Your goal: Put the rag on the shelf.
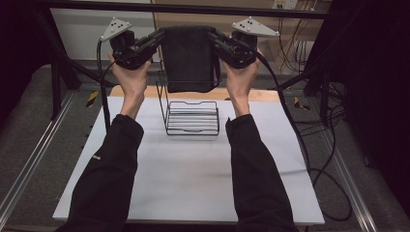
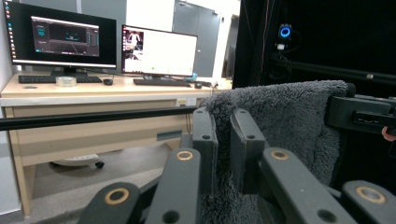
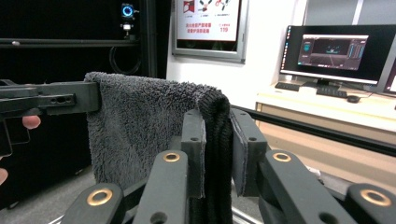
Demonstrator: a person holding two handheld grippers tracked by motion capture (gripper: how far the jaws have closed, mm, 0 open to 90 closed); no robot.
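White counter (image 1: pixel 183 179) inside a black frame, wooden strip along its far edge; desk with two monitors (image 2: pixel 159 50) beyond. Two hands raised level above the far edge, forearms in black sleeves. One grey towel (image 1: pixel 187 58), hung folded between them over one wire rack (image 1: pixel 192 118). Left gripper (image 1: pixel 158 38) fingers clenched on its left top corner; right gripper (image 1: pixel 212 37) fingers clenched on its right.

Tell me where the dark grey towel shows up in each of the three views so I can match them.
High view: the towel hangs top centre, above the wire rack.
Left gripper view: right of centre, its top corner pinched in the left gripper.
Right gripper view: left of centre, its other top corner pinched in the right gripper.
Shared landmark: the towel's stretched top edge.
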